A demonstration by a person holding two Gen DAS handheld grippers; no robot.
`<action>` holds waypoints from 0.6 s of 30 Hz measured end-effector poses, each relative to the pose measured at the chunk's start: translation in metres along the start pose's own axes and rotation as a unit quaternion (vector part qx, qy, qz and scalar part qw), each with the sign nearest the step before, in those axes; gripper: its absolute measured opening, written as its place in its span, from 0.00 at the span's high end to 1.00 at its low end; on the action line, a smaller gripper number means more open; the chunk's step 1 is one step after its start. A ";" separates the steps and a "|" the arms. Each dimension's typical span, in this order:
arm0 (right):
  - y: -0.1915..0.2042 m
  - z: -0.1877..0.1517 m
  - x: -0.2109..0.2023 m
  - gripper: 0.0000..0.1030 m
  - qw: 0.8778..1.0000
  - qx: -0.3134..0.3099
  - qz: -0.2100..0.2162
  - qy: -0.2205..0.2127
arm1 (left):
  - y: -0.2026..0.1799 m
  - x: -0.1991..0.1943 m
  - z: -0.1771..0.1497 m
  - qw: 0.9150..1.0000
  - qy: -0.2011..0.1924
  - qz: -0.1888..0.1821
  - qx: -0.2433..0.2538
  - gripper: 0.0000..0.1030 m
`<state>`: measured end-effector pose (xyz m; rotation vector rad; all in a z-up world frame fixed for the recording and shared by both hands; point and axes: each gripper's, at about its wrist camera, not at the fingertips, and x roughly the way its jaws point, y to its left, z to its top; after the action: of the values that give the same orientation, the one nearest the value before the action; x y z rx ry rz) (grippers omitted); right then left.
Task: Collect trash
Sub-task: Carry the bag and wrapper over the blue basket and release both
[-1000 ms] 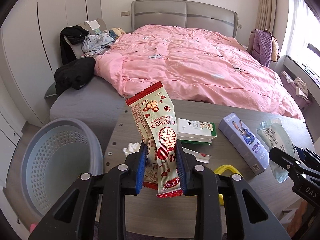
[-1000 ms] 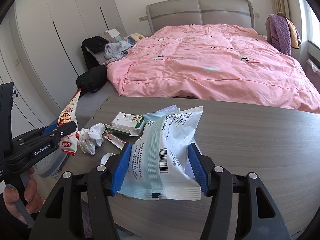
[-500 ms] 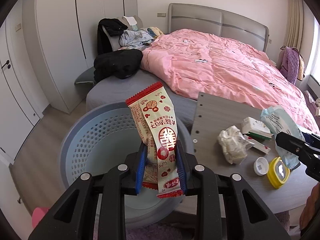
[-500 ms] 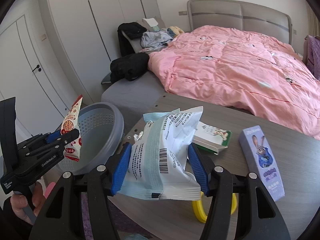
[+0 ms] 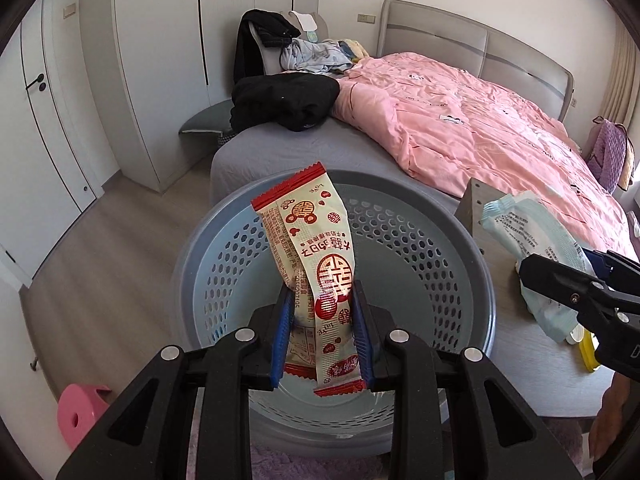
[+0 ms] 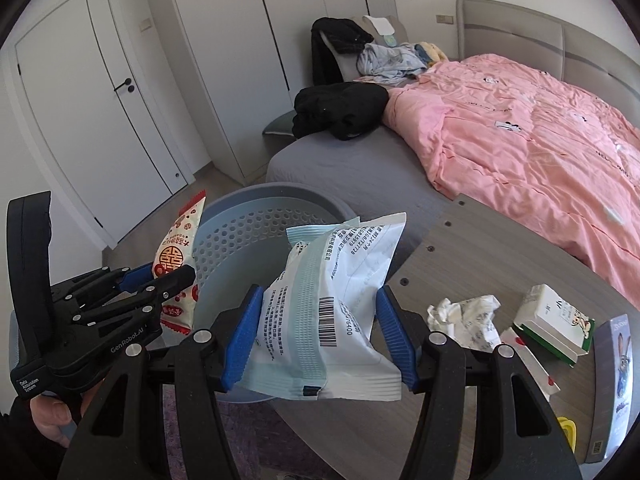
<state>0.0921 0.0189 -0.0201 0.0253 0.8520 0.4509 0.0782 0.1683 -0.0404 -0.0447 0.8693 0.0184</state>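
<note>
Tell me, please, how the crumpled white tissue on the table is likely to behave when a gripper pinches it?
The crumpled tissue looks like loose, creased paper, so it is probably very light and should squash flat between the pads rather than resist. Its irregular folds suggest it won't roll, though a layer might tear or trail. On the smooth table, a nudge could simply slide it.

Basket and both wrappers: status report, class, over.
Left hand-held gripper shut on red wrapper, above basket. Right hand-held gripper shut on white packet. Nothing blocking.
</note>
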 end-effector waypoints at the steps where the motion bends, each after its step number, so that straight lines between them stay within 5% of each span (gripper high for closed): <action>1: 0.003 0.001 0.004 0.45 1.000 -0.003 0.002 0.003 | 0.002 0.002 0.000 1.000 0.002 0.000 -0.002 0.74; 18: 0.020 0.014 0.043 0.45 0.999 -0.032 -0.001 0.029 | 0.018 0.025 0.003 1.000 0.017 0.006 -0.021 0.73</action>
<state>0.1188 0.0559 -0.0379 -0.0474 0.8934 0.4786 0.0958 0.1860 -0.0586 -0.0795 0.9042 0.0467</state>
